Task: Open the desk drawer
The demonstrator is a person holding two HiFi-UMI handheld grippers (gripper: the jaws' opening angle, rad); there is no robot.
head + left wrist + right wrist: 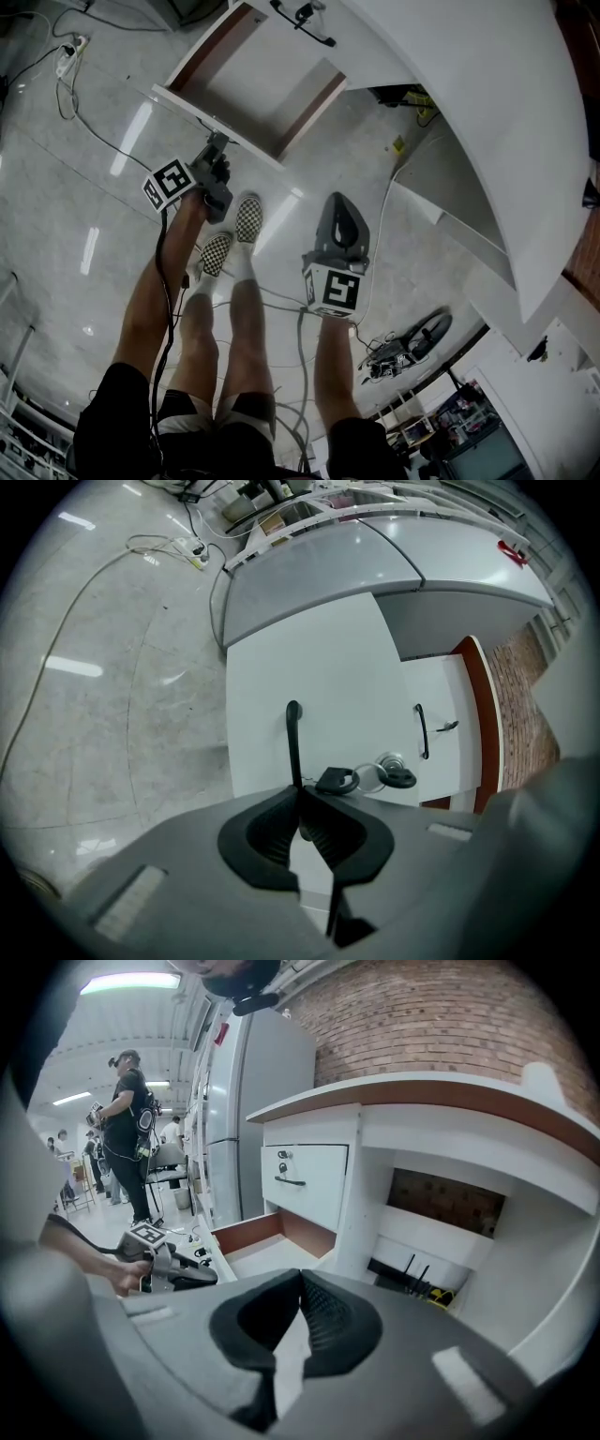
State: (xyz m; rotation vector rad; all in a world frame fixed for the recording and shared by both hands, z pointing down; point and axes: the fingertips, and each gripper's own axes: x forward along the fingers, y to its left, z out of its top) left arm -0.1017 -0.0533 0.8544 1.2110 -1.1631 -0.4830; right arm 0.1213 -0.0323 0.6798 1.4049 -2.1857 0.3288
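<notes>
Clenched on the black drawer handle [293, 738] with the fingers [270, 834] of the left gripper [299, 797], the bar running up out of the tips. Just beside that grip, hanging from a lock [388, 760] in the white drawer front [309, 667]: a bunch of keys [336, 780]. From the head view, sits at the front edge of the drawer [255, 86], which stands pulled well out of the desk and bare inside. Above it, shut: a second drawer [305, 1174]. Pressed together on nothing with the fingers [330, 1321] of the right gripper [300, 1277], apart from the drawer and above the floor [84, 197]. To the right in the head view, the curved white tabletop [487, 112]. Between the grippers, on the floor: two checkered shoes [247, 217].
</notes>
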